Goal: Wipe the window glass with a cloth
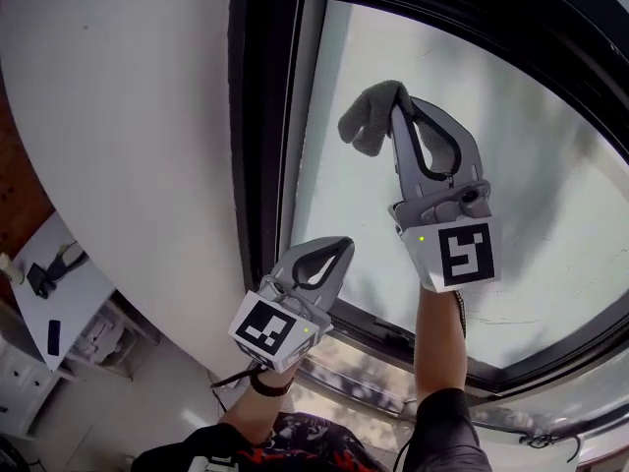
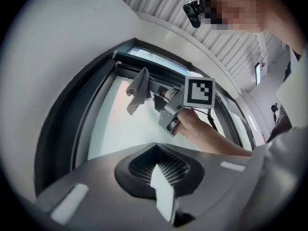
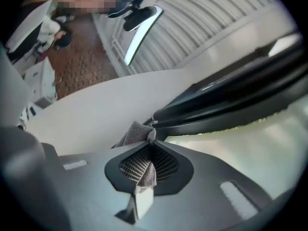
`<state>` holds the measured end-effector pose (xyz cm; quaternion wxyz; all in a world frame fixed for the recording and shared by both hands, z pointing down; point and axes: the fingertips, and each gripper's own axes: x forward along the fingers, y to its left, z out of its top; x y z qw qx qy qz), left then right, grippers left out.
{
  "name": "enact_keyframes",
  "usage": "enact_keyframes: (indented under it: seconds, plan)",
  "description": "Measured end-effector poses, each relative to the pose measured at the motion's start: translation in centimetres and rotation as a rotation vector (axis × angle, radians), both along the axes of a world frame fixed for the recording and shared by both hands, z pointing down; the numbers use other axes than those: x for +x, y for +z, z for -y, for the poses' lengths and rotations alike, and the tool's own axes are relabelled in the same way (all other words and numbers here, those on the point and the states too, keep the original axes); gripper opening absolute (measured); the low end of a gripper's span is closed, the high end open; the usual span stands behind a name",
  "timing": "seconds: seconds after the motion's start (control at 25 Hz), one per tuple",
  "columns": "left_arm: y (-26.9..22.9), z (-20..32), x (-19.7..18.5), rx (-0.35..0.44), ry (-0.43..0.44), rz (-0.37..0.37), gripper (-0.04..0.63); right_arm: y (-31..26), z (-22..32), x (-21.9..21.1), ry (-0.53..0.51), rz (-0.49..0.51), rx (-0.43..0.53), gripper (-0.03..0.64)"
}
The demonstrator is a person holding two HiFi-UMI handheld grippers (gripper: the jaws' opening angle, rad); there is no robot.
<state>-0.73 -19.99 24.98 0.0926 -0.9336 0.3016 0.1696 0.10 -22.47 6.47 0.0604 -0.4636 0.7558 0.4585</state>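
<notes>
In the head view, the window glass (image 1: 511, 214) fills the upper right inside a black frame (image 1: 257, 116). My right gripper (image 1: 398, 101) is raised against the pane's upper left part, shut on a grey cloth (image 1: 371, 118) that bunches at its tip. The right gripper view shows the cloth (image 3: 137, 134) pinched between shut jaws, close to the frame's corner (image 3: 159, 117). My left gripper (image 1: 344, 244) is lower, near the pane's bottom left, shut with nothing in it. In the left gripper view, the cloth (image 2: 138, 88) hangs from the right gripper (image 2: 151, 88) over the glass (image 2: 120, 129).
A white wall (image 1: 128, 146) runs left of the frame. Below it at the lower left stand a white desk (image 1: 69, 283) with small dark items and white drawers (image 1: 20, 382). The sill (image 1: 373, 372) lies under the pane.
</notes>
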Motion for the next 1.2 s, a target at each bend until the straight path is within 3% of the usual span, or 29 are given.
enact_keyframes:
  seconds: [0.12,0.24,0.36,0.48,0.68,0.84,1.2]
  plan:
    - [0.2,1.4,-3.4,-0.005,-0.053,0.005,0.017,-1.0,4.5,-2.8,-0.13,0.18,-0.105,0.017]
    - [0.3,3.0,-5.4,-0.023,-0.076,0.002,0.017,-1.8,8.2,-4.7,-0.217,0.253,-0.175,0.017]
    - [0.6,3.4,-5.3,-0.027,-0.06,0.004,0.017,-2.2,8.3,-5.0,-0.152,0.22,-0.148,0.015]
    - [0.7,3.2,-3.5,-0.021,-0.015,0.001,0.017,-2.4,7.1,-2.9,0.021,0.171,-0.111,0.015]
    - [0.6,2.2,1.5,-0.039,0.1,0.026,0.017,-3.1,3.6,3.6,0.185,0.188,-0.033,0.015]
    - [0.2,1.4,6.0,-0.031,0.19,0.042,0.017,-3.3,1.0,10.5,0.295,0.242,-0.025,0.015]
    - [0.6,-4.1,16.3,0.005,0.38,0.108,0.017,-2.0,-7.6,29.8,0.519,0.407,0.004,0.015]
